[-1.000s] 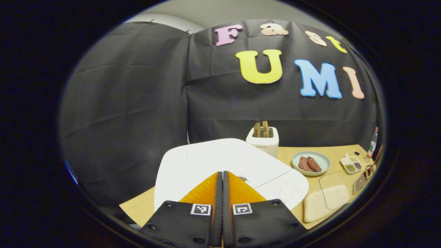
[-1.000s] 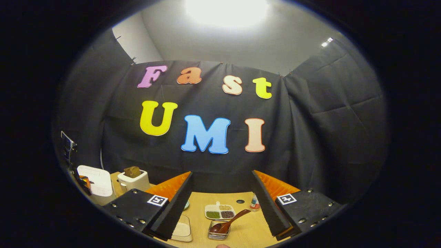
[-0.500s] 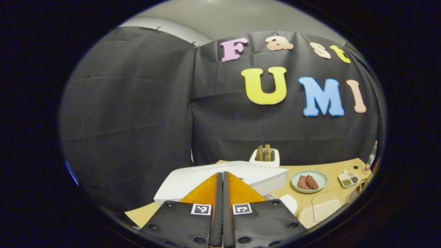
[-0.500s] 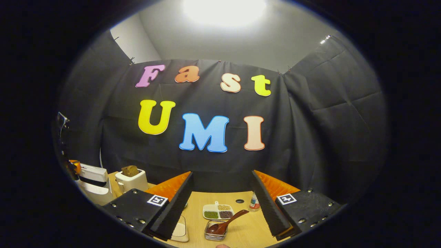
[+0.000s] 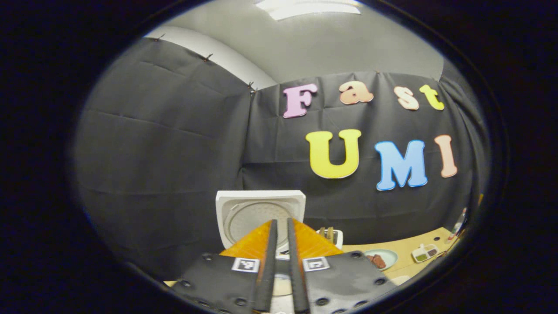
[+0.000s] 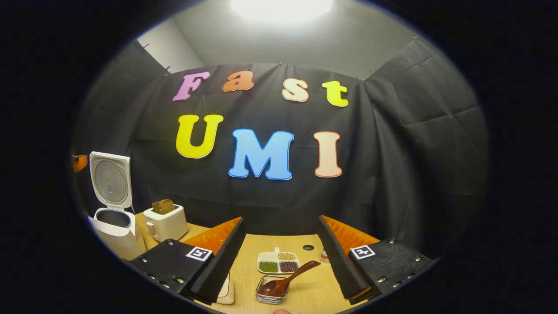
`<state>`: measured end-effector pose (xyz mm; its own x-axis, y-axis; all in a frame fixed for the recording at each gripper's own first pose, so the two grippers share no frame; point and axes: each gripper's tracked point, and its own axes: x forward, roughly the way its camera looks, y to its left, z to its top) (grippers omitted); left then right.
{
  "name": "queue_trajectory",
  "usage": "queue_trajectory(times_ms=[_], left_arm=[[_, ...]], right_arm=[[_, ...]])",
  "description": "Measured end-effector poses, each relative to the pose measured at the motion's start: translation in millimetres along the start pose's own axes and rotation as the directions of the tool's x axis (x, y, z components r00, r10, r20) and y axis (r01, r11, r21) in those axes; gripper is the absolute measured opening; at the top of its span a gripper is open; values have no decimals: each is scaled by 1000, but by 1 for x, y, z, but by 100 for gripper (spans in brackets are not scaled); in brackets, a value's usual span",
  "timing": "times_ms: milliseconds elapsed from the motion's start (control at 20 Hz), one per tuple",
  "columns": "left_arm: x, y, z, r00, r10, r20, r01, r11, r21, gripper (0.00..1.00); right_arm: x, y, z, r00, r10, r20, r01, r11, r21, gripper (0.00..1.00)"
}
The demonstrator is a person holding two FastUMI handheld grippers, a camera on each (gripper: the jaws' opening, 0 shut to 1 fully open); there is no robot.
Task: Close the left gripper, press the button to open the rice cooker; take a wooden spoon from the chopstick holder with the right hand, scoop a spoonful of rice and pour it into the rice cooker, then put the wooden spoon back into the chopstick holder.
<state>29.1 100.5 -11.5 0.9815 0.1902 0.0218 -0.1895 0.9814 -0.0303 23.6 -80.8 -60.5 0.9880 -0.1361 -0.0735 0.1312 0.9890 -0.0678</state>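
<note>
On the bench [image 6: 314, 288], the cooker [image 6: 114, 231] stands far left, toaster [image 6: 165, 222] beside it; spoon [image 6: 290, 279] rests in the holder [image 6: 271, 294], before the tray [image 6: 278, 263].

At the bottom of the left gripper view, the left gripper [image 5: 279, 266] has black screwed plates, each bearing a square black-and-white marker. Low in the right gripper view, the right gripper [image 6: 279, 257] has matching plates, screws and markers

Ahead of the right claw stood one rice cooker [image 6: 114, 218] (lid up), one toaster [image 6: 166, 223], one divided dish [image 6: 278, 262] with three fillings, and one wooden spoon [image 6: 287, 282] in one small glass holder [image 6: 271, 295]. Beyond the left claw lay one plate [image 5: 380, 258].
</note>
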Motion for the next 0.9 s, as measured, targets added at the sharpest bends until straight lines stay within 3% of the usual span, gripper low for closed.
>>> queue_trajectory(times_ms=[100, 150, 500, 650, 700, 900], left_arm=[[-11, -1, 20, 999, 2, 39, -2, 1000, 7, 100], [-16, -2, 29, 998, 4, 59, -5, 1000, 12, 91], [-55, -16, 57, 994, 9, 108, -16, 998, 57, 98], [-68, -11, 54, 995, 26, 94, -32, 998, 60, 98], [-71, -10, 54, 995, 34, 91, -40, 997, 63, 92], [-83, -1, 51, 994, 70, 80, -77, 994, 83, 95]], right_arm=[[12, -8, -14, 999, -6, -32, 7, 1000, 15, 100], [18, -11, -24, 998, -10, -54, 11, 1000, 23, 100], [60, -41, -99, 972, -40, -233, 62, 994, 87, 100], [73, -46, -134, 947, -28, -320, 77, 987, 143, 100], [78, -49, -145, 938, -32, -344, 91, 983, 156, 100], [81, -57, -188, 898, -33, -439, 127, 974, 186, 100]])
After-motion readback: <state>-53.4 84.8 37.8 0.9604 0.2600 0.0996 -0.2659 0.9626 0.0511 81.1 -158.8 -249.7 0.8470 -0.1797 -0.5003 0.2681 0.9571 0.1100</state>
